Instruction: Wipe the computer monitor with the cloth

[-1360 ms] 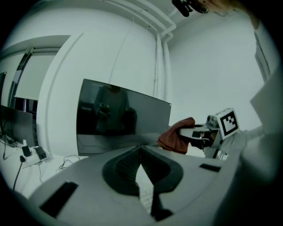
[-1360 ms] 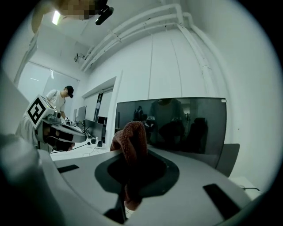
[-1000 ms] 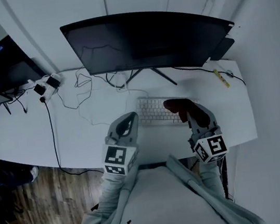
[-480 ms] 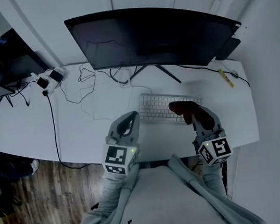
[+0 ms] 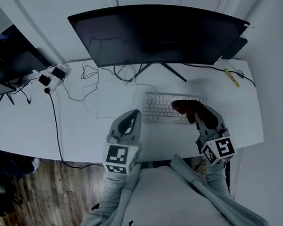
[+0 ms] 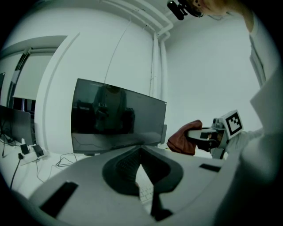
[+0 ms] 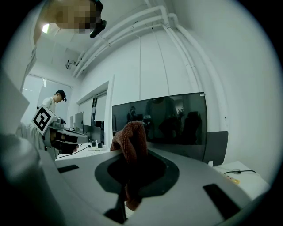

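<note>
2 grippers by the table (image 5: 20,123) front edge, cloth (image 5: 183,107) held, monitor (image 5: 155,33) untouched.
Head view: the right gripper (image 5: 196,113) pinches the cloth above the keyboard (image 5: 157,107); the monitor stands along the back edge, well apart. Left gripper view: the left gripper (image 6: 141,150) has its jaws met on nothing. Right gripper view: cloth bunches high between clamped jaws. Risk, I judge: a hard jaw tip scraping the screen, or a push rocking it.

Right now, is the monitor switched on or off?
Off, it seems: the monitor is dark all over in the head view, and both gripper views show only reflections on it.
</note>
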Tool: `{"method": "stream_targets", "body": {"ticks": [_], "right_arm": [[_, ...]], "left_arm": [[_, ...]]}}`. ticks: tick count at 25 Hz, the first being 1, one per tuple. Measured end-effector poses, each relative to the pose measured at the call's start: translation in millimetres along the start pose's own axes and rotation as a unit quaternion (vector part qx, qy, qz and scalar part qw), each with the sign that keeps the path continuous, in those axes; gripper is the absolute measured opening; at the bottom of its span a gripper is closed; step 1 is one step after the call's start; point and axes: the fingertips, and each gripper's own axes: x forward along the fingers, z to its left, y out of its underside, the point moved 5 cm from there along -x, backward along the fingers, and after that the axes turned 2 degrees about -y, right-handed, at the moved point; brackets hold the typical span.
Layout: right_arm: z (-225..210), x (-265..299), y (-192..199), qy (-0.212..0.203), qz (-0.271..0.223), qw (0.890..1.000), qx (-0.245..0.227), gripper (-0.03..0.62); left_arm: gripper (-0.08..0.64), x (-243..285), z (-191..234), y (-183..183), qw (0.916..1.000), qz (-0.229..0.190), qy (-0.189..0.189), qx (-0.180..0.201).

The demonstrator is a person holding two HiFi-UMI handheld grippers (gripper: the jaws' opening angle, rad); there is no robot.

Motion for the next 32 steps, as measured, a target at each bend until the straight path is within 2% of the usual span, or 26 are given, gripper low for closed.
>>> {"method": "stream_targets", "body": {"ticks": [12, 32], "right_arm": [[-2.9, 2.5, 4.2, 0.014, 0.01, 1.0, 0.0, 0.038], [-8.5, 4.7, 3.8, 0.012, 0.016, 1.0, 0.007, 0.038]], "left_arm": [[0.02, 5.4, 4.8, 1.5, 1.0, 0.003, 0.001, -0.003], [0.02, 10.8, 10.8, -3.0, 1.0, -0.004, 0.0, -0.004]]}}
